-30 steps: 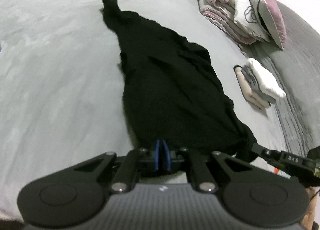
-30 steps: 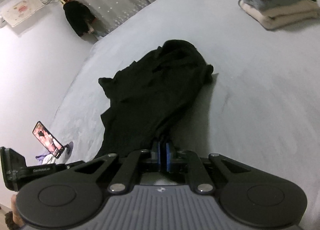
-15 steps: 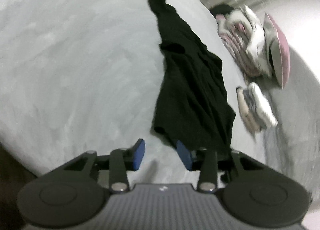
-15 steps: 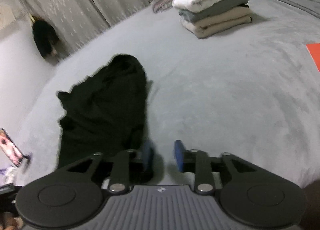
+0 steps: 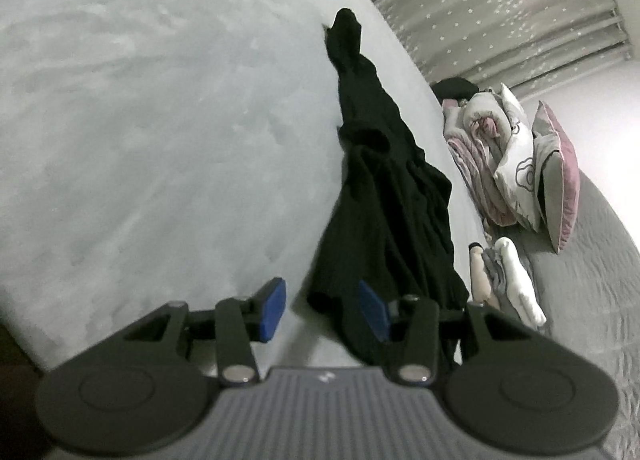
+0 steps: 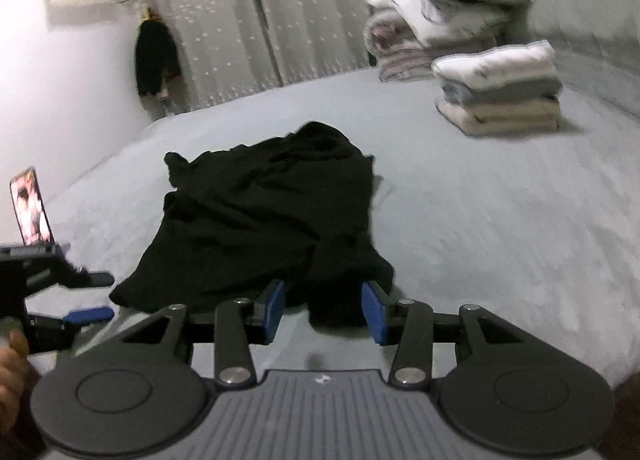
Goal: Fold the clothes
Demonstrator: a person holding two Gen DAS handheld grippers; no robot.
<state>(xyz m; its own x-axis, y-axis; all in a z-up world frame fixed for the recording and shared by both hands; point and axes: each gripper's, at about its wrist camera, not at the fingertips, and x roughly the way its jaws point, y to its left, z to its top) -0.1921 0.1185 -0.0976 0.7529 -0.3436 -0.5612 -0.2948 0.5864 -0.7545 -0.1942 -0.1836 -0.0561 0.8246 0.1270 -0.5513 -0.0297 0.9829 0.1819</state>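
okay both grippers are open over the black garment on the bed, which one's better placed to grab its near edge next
Right, probably. The right gripper straddles a bunched near corner of the black garment between its open fingers, while the left gripper has only the hem's tip near one finger.

A black garment [image 5: 384, 188] lies stretched along the grey bed [image 5: 140, 120]. The left gripper [image 5: 322, 308] gapes at its near end.

Bed [image 6: 500, 220]: broad surface under a pale grey plush cover. Lying directly on it were:
- Black garment [image 6: 264, 220], crumpled and spread flat near the front edge, one narrow end reaching away across the cover [image 5: 384, 180].
- Stack of folded clothes [image 6: 498, 90], white on top, grey and cream below, well apart from the garment.
- Rolled bedding [image 5: 488, 156] with a pink-edged pillow [image 5: 558, 176], beyond the stack.
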